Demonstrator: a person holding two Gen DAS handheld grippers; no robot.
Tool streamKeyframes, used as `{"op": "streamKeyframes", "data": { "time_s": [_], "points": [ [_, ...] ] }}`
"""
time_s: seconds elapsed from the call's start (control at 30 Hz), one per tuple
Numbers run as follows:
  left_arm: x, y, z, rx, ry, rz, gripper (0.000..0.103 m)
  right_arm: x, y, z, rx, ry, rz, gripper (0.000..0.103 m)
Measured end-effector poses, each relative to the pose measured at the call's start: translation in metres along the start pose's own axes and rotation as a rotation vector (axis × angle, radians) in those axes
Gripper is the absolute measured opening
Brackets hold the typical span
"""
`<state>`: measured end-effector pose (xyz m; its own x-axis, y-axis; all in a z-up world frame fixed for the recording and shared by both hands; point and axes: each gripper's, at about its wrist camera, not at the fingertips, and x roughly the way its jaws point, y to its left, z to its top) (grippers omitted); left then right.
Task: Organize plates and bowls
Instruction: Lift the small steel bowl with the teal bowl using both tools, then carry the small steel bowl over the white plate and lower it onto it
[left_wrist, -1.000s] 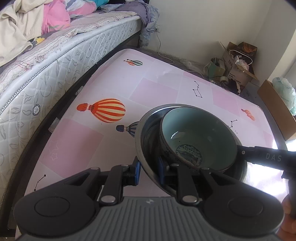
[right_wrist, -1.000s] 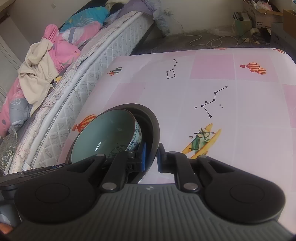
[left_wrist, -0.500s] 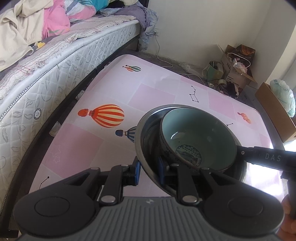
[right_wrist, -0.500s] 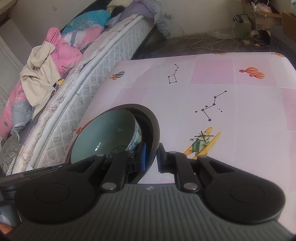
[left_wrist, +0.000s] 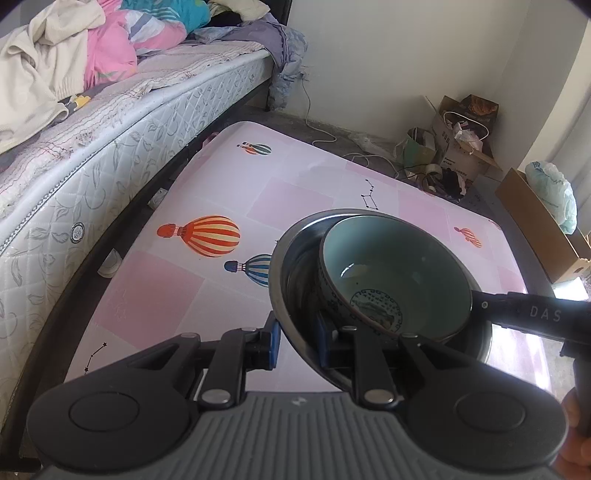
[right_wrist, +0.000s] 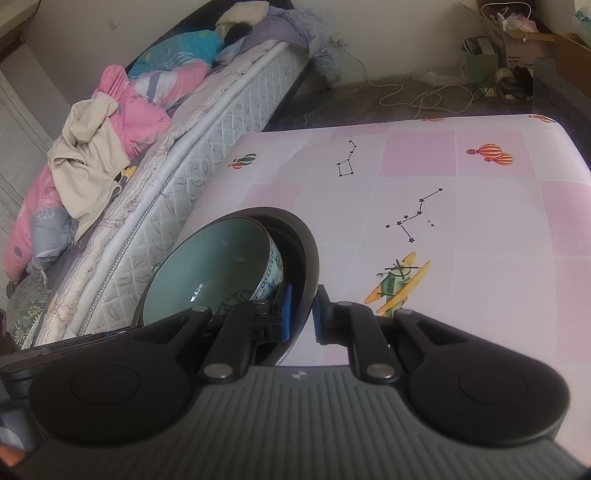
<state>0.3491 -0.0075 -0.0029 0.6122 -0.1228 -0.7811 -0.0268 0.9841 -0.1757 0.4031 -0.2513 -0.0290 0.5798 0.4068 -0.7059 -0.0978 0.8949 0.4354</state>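
Left wrist view: we look down along our left gripper (left_wrist: 295, 343) at a table (left_wrist: 177, 295) covered in a pink and white checked cloth printed with hot-air balloons and star patterns.
Left gripper: nearly closed, its blue pads pinch the near left rim of a metal bowl (left_wrist: 291, 280), one pad outside the wall and one inside.
Metal bowl: dark, shiny, held over the table between our two grippers, clear of the cloth as far as we can tell.
Ceramic bowl (left_wrist: 395, 273): pale teal inside, with a dark patterned band outside; it sits tilted inside the metal bowl, leaning toward the right side.
Right wrist view: we look along our right gripper (right_wrist: 301, 310) with the same stacked bowls at lower left.
Right gripper: closed as far as it goes on the metal bowl's (right_wrist: 306, 258) rim, the thin wall passing between the blue pads.
Ceramic bowl in this view (right_wrist: 214, 273): nested in the metal bowl, its teal inside facing us.
Other gripper seen from the left: the black body of the right gripper reaches in from the right edge to the far side of the bowls.
Surroundings: a mattress (left_wrist: 110, 147) with heaped clothes (left_wrist: 66, 48) runs along the left of the table; cardboard boxes (left_wrist: 461, 144) stand on the floor at far right.
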Motion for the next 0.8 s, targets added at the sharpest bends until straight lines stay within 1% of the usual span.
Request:
{"op": "streamKeyframes", "data": {
  "time_s": [0.17,0.4,0.6,0.8],
  "points": [
    [-0.019,-0.007,-0.011,0.009,-0.002,-0.016,0.020,-0.023,0.001,-0.011,0.010,-0.008,-0.003,0.011],
    [-0.039,-0.017,-0.037,0.018,0.009,-0.052,0.020,-0.061,-0.005,-0.039,0.029,-0.011,-0.017,0.012],
    [-0.047,-0.025,-0.070,0.041,0.040,-0.063,0.020,-0.085,-0.017,-0.081,0.048,0.006,-0.034,0.012],
    [-0.045,-0.031,-0.097,0.066,0.072,-0.073,0.022,-0.089,-0.030,-0.117,0.066,0.038,-0.058,0.013]
  ]
}}
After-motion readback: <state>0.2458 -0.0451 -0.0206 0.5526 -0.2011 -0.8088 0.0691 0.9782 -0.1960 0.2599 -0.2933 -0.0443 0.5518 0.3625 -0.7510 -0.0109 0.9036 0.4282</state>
